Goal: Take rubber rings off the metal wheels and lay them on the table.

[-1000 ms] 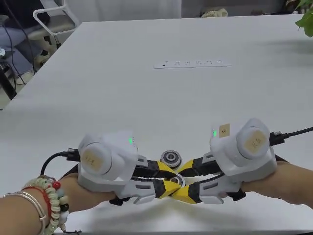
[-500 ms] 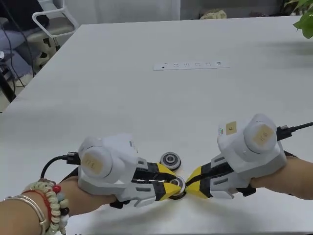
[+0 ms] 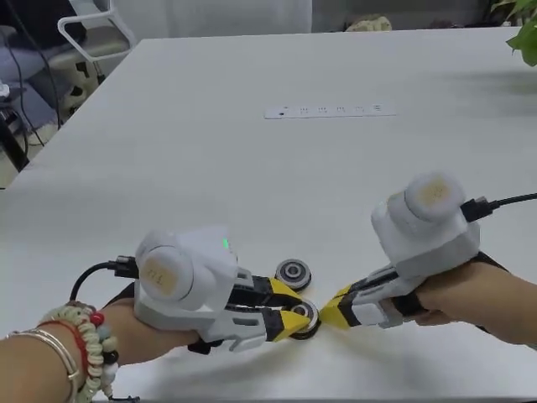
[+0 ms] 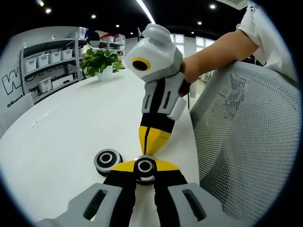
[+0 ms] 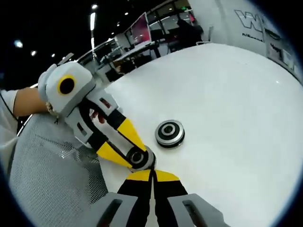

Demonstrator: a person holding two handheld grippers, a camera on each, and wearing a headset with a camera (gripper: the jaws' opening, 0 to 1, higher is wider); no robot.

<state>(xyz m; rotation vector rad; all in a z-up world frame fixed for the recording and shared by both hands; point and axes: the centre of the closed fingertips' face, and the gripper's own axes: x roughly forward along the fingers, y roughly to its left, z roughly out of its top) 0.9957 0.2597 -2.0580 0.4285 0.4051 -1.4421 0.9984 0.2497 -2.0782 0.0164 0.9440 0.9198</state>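
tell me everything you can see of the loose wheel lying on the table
The loose wheel is a small round disc: a black rubber ring around a shiny metal hub with concentric rings and a dark centre hole. It lies flat on the white table, just beyond the left gripper and the held wheel clamped in it, close but apart. Only the table touches it.

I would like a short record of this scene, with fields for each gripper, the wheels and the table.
left gripper: shut on a metal wheel, close to the near edge of the table
right gripper: jaws shut, tips at that wheel's rim; what they pinch cannot be told
second wheel: flat on the table beside the grippers, untouched, black rubber ring on it
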